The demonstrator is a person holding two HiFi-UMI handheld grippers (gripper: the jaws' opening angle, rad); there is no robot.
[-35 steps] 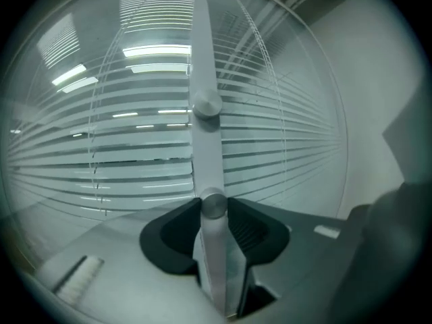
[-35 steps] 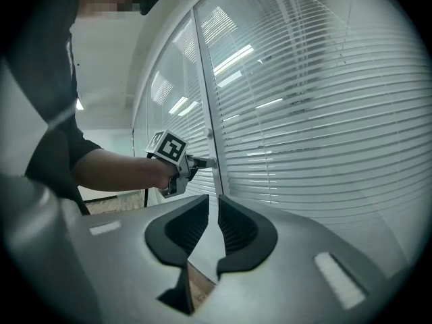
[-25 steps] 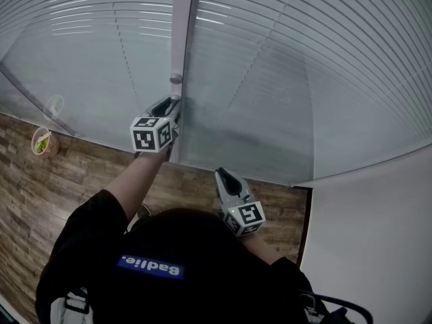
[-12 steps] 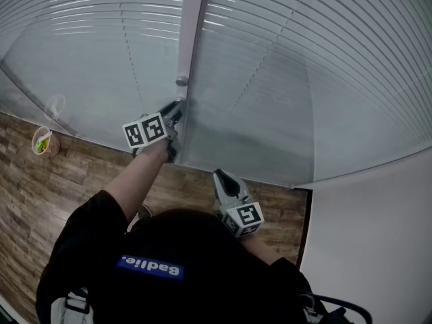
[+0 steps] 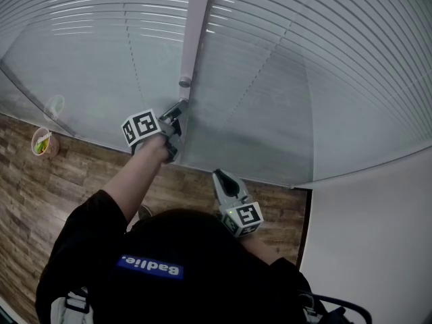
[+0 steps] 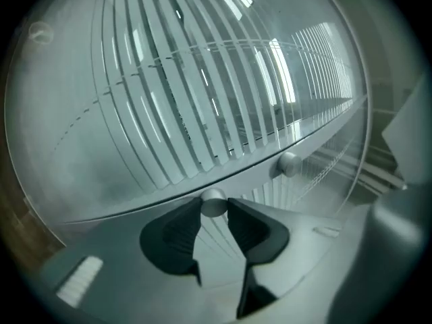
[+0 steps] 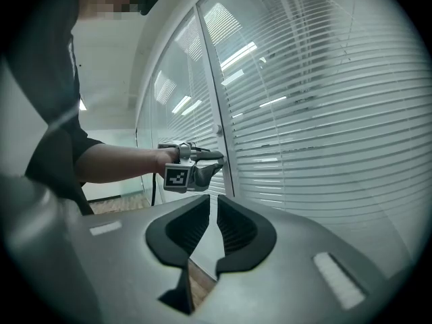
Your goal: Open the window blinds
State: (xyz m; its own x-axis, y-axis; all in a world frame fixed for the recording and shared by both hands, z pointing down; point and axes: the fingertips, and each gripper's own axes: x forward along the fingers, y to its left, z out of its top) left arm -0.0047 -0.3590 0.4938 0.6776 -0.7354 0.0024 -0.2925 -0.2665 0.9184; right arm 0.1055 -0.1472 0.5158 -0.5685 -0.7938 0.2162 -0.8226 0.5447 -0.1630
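Left fingers (image 6: pixel 181 229) clamped on round knob (image 6: pixel 214 203) of upright frame post (image 5: pixel 196 32), far ahead. Blinds (image 5: pixel 290 79) behind glass both sides. Knob axis points at me: I roll wrist. Right fingers (image 7: pixel 183 229) slightly apart, empty, nearer me.

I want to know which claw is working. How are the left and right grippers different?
The left gripper is shut on a small round knob; the right gripper holds nothing, jaws slightly apart. The left gripper is at the window frame; the right gripper sits closer to the person's body. Both carry a marker cube.
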